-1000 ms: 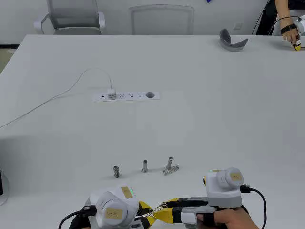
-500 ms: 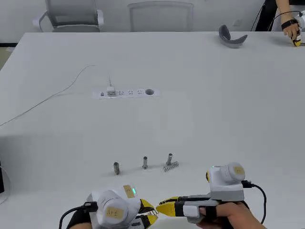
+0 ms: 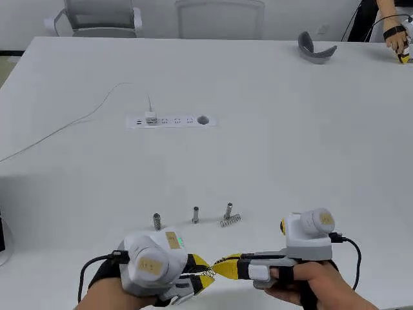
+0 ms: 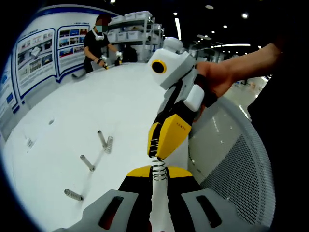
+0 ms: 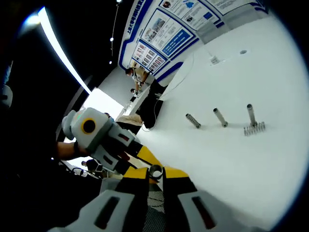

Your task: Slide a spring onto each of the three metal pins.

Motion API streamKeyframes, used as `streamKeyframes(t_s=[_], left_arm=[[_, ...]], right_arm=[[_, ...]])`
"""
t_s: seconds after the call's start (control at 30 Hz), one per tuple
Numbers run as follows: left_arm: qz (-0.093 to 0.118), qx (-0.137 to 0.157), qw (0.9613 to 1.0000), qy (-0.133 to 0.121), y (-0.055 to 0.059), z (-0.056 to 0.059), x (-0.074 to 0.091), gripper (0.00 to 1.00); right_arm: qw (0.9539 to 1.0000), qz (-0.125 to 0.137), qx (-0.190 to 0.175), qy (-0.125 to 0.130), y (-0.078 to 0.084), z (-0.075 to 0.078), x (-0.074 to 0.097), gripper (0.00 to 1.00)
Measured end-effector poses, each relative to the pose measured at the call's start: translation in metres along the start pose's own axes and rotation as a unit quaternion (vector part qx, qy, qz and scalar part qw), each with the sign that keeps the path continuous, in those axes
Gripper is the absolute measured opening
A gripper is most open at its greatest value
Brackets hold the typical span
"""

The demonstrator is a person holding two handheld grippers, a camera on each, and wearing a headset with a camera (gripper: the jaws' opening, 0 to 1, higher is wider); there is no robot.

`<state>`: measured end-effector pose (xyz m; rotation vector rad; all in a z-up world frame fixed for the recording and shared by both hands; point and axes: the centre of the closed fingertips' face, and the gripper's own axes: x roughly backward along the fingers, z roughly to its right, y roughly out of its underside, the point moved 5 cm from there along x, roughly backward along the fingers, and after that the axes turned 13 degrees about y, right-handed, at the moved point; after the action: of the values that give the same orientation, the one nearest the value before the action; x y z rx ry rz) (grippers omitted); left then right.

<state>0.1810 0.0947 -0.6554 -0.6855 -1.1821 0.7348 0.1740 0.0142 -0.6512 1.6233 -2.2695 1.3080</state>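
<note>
Three short metal pins stand in a row on the white table: the left pin (image 3: 157,221) wears a spring, the middle pin (image 3: 195,215) and right pin (image 3: 228,210) are bare. A loose spring (image 3: 230,221) lies against the right pin's base. Near the table's front edge my left gripper (image 3: 201,281) and right gripper (image 3: 222,267) meet tip to tip. A small held spring (image 4: 155,159) runs between them. In the left gripper view, my left gripper (image 4: 159,173) pinches its lower end. My right gripper (image 5: 155,171) is shut on its other end, seen as a ring.
A white power strip (image 3: 171,121) with a cable lies mid-table. A grey curved object (image 3: 315,49) rests at the far right edge, near another person's hand (image 3: 395,44). Two chairs stand behind the table. A mesh chair back (image 4: 231,159) is close behind the grippers.
The head camera has tipped, so the whole scene sits differently. Both grippers have risen slightly and stay tip to tip with the spring between them. Pins and loose spring have not moved.
</note>
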Motion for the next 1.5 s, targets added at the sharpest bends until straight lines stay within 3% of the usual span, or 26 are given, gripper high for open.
streamKeyframes(t_s=[0.13, 0.2, 0.43, 0.57, 0.83, 1.0, 1.23, 1.27, 1.3, 1.5], left_arm=[[0.013, -0.005, 0.9998, 0.015, -0.008, -0.004, 0.005, 0.1], [0.025, -0.007, 0.9993, 0.025, -0.013, -0.004, 0.008, 0.1], [0.058, -0.001, 0.9967, 0.058, -0.023, -0.002, 0.015, 0.1], [0.06, 0.001, 0.996, 0.066, -0.023, -0.001, 0.015, 0.1], [0.05, 0.0, 0.9955, 0.08, -0.019, 0.004, 0.015, 0.1], [0.043, -0.005, 0.9952, 0.088, -0.018, 0.007, 0.014, 0.1], [0.033, -0.011, 0.9948, 0.096, -0.014, 0.01, 0.013, 0.1], [0.033, -0.01, 0.9947, 0.097, -0.013, 0.01, 0.014, 0.1], [0.033, -0.009, 0.9946, 0.098, -0.013, 0.01, 0.014, 0.1], [0.031, -0.007, 0.9943, 0.102, -0.011, 0.011, 0.015, 0.1]], right_arm=[[0.9981, -0.016, 0.059, 0.006, -0.011, -0.006, 0.003, 0.12], [0.9948, -0.029, 0.098, 0.006, -0.018, -0.01, 0.005, 0.12], [0.9755, -0.075, 0.207, -0.004, -0.032, -0.026, 0.011, 0.12], [0.9688, -0.089, 0.231, -0.012, -0.033, -0.028, 0.008, 0.12], [0.9393, -0.138, 0.313, -0.026, -0.027, -0.035, 0.002, 0.13], [0.924, -0.161, 0.345, -0.035, -0.023, -0.038, -0.002, 0.13], [0.9078, -0.183, 0.375, -0.04, -0.017, -0.038, -0.004, 0.13], [0.9038, -0.19, 0.381, -0.041, -0.015, -0.037, -0.004, 0.13], [0.9025, -0.193, 0.383, -0.04, -0.014, -0.037, -0.004, 0.13], [0.9066, -0.189, 0.375, -0.041, -0.014, -0.038, -0.005, 0.13]])
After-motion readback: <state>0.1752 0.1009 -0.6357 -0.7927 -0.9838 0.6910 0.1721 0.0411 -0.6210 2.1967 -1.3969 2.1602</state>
